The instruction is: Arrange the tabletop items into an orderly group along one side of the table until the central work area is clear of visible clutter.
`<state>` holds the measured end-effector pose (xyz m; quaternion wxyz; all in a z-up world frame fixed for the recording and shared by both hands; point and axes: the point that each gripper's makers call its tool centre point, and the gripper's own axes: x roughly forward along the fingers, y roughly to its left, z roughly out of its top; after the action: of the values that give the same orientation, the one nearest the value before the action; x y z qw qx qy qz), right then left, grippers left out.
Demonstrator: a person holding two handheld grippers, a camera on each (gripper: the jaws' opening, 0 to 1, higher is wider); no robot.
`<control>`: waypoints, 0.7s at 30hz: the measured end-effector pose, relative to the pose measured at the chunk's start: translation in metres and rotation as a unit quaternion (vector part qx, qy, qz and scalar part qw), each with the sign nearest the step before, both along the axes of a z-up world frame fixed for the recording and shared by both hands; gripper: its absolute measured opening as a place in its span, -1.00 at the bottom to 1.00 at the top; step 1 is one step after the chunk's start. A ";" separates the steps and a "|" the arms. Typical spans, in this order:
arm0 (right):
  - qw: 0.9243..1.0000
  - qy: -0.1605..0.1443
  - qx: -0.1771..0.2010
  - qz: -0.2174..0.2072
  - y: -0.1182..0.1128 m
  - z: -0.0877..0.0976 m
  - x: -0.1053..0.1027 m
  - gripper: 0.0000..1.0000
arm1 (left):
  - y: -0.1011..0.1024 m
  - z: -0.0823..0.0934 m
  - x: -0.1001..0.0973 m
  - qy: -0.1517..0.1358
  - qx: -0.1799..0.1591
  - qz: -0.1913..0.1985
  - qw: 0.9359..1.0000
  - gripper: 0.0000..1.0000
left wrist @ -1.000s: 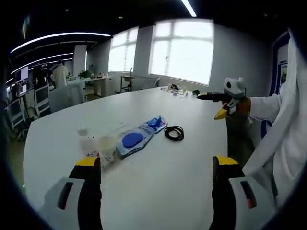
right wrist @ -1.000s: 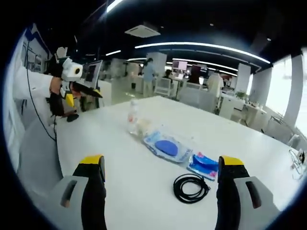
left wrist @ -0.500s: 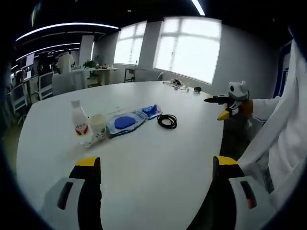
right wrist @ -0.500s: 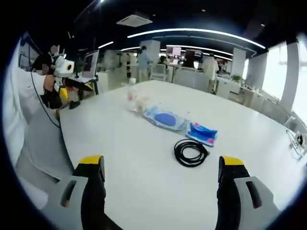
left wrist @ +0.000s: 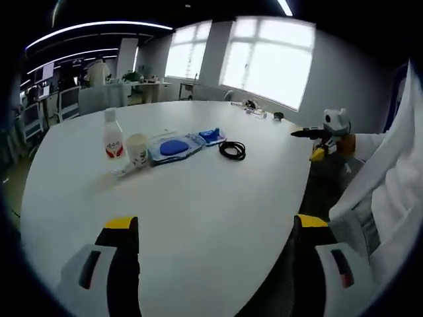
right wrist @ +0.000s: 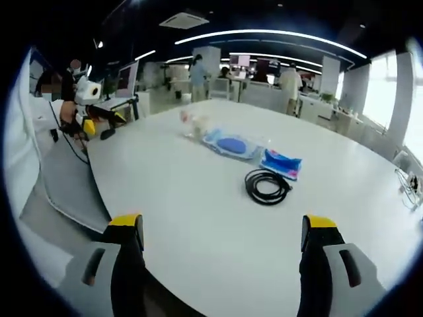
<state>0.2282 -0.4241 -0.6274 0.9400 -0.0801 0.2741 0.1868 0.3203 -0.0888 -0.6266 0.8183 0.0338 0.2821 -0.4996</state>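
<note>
In the left gripper view, the left gripper (left wrist: 210, 231) hangs over the near edge of a large white desk (left wrist: 198, 205), jaws wide open and empty. Farther in, a row of items lies across the middle of the desk: a small bottle (left wrist: 114, 138) with a red label, a pale cup (left wrist: 137, 148) just beside it, a clear pouch with a blue disc (left wrist: 173, 146), a small blue packet (left wrist: 212, 135), and a coiled black cable (left wrist: 232, 150). The right gripper (right wrist: 219, 231) is held off the desk's right edge; in its own view its jaws are open and empty above the near edge.
</note>
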 end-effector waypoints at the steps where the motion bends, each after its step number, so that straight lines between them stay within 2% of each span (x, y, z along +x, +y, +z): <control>1: 1.000 0.001 -0.001 0.001 0.000 -0.001 -0.001 0.98 | 0.001 0.000 -0.001 0.001 -0.001 0.002 1.000 1.00; 8: 1.000 0.009 0.002 0.004 -0.002 -0.010 -0.005 0.97 | 0.006 -0.002 -0.006 0.006 -0.003 0.012 1.000 1.00; 21: 1.000 0.009 0.000 0.009 0.000 -0.010 -0.003 0.97 | 0.009 -0.005 -0.010 0.009 -0.001 0.017 1.000 1.00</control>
<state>0.2251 -0.4244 -0.6375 0.9359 -0.0807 0.2813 0.1963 0.3103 -0.0799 -0.6314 0.8241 0.0232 0.2895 -0.4863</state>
